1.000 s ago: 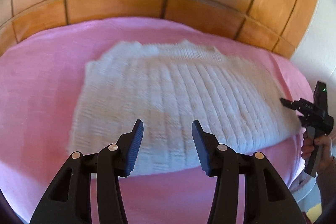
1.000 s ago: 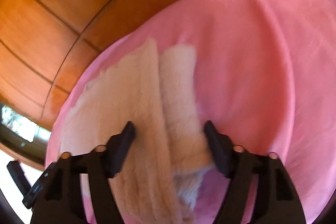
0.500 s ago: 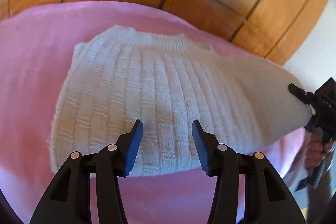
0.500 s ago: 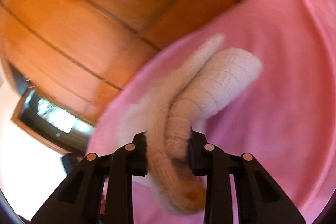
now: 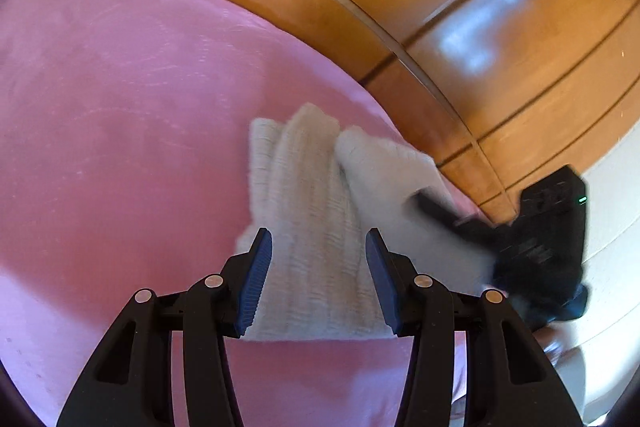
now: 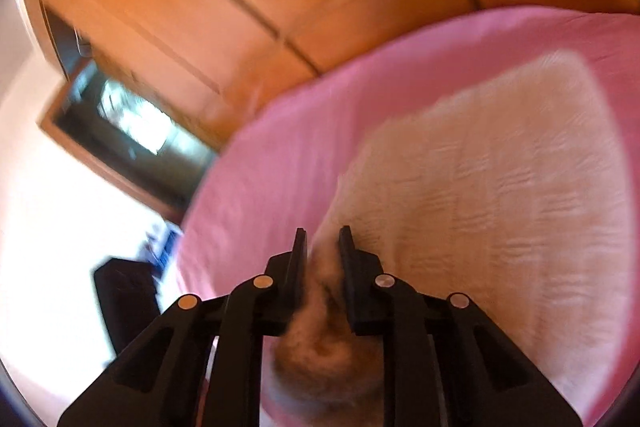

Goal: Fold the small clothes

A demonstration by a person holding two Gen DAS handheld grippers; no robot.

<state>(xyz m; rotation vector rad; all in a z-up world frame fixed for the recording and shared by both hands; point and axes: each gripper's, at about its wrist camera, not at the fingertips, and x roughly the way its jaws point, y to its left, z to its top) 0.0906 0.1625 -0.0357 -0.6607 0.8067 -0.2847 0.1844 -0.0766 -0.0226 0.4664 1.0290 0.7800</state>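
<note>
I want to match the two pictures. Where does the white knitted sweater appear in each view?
Left wrist view: the sweater lies bunched at centre right, behind the open left claw.
Right wrist view: it fills the right side, one end pinched in the right claw.
Shared landmark: the pink cover under it.
</note>
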